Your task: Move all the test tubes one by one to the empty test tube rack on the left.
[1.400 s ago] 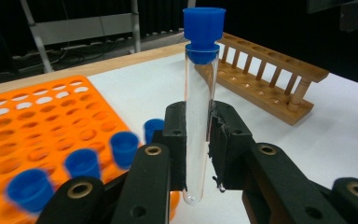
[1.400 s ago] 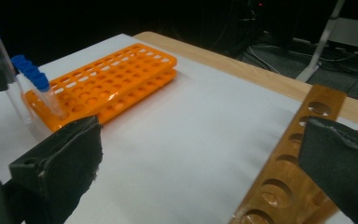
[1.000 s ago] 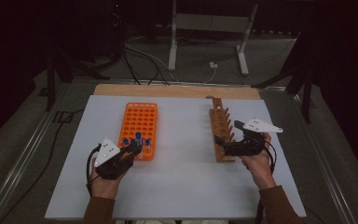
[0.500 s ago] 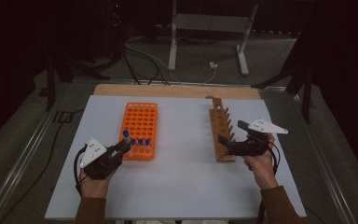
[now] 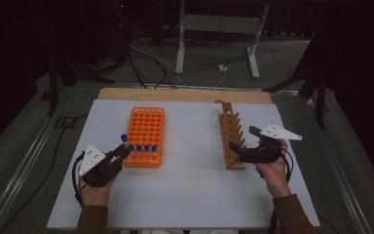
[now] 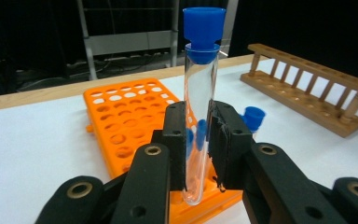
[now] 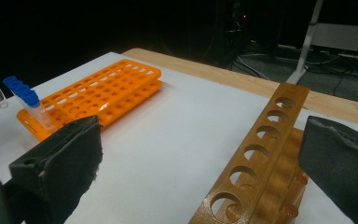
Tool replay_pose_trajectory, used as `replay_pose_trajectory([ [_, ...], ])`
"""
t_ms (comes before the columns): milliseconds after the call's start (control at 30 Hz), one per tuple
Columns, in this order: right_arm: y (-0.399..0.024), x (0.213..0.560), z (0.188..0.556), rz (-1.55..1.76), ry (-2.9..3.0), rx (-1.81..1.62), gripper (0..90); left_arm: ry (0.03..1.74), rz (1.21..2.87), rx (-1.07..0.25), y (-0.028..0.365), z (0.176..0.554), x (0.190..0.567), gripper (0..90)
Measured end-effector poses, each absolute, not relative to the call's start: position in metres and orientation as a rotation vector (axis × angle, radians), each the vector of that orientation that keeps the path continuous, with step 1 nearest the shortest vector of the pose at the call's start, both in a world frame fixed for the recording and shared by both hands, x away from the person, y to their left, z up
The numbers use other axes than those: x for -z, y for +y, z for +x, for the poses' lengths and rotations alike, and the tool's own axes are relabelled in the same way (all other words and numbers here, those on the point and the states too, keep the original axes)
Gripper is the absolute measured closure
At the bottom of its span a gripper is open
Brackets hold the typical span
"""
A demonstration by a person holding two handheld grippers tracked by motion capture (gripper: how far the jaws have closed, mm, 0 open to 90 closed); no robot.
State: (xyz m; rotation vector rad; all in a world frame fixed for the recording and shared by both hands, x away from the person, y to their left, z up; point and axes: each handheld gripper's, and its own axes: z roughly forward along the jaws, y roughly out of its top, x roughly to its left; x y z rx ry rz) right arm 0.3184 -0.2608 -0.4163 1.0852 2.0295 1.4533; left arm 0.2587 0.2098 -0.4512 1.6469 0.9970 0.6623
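White tabletop (image 5: 185, 195), wood strip along far edge. Left gripper (image 6: 198, 140) clamps upright blue-capped test tube (image 6: 200, 107) just off orange rack's (image 5: 145, 129) near-left corner. Right gripper (image 5: 237, 148) fingers spread wide around wooden rack's (image 5: 231, 134) near end. Behind: dark room, floor cables, metal stand. No readable writing.

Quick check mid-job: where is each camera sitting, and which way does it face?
High view: above the person's side, looking forward and down on the white table; both forearms, left gripper, right gripper.
Left gripper view: rides the left gripper, looking along jaws shut on a blue-capped tube.
Right gripper view: rides the right gripper, jaws open by the wooden rack.
Shared: all show the orange rack and the wooden rack.
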Motion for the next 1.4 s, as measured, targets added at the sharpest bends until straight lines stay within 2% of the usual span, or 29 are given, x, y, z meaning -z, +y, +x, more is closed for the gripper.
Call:
replay_pose_trajectory([
  [567, -0.26, 0.417, 0.318, 1.074, 2.035, -1.458, 0.0, 1.062, 1.64, -0.681, 0.218, 0.274, 0.469, 78.2],
  [1400, -0.265, 0.418, 0.318, 1.082, 2.028, -1.458, 0.0, 1.13, 1.763, -0.664, 0.214, 0.285, 0.493, 78.2],
])
